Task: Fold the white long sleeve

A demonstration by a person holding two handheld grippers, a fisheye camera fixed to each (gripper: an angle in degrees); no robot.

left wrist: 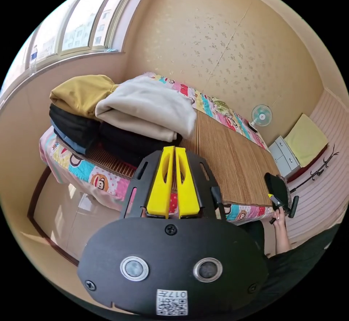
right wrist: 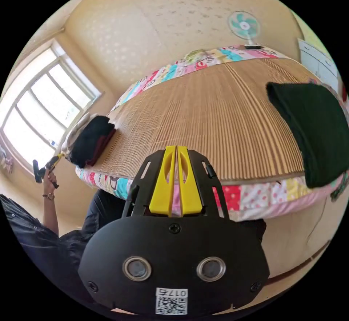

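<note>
A folded cream-white garment [left wrist: 145,111] lies on top of a pile of folded clothes at the end of the bed, over dark garments [left wrist: 125,146]. Just short of that pile, my left gripper [left wrist: 173,150] hovers with its yellow jaws pressed together and nothing between them. My right gripper [right wrist: 176,149] is also shut and empty, held over the bed's near edge and pointing across the bamboo mat [right wrist: 203,117]. In the left gripper view the right gripper [left wrist: 280,195] is at the bed's far corner in a hand. In the right gripper view a hand holds the left gripper [right wrist: 43,170] by the pile [right wrist: 91,139].
A mustard garment [left wrist: 81,93] and black ones [left wrist: 74,126] make up the rest of the pile. A black folded garment [right wrist: 316,135] lies on the mat's other end. A small fan [right wrist: 244,25] and white drawers [left wrist: 283,151] stand by the wall. A window [right wrist: 43,106] is behind the pile.
</note>
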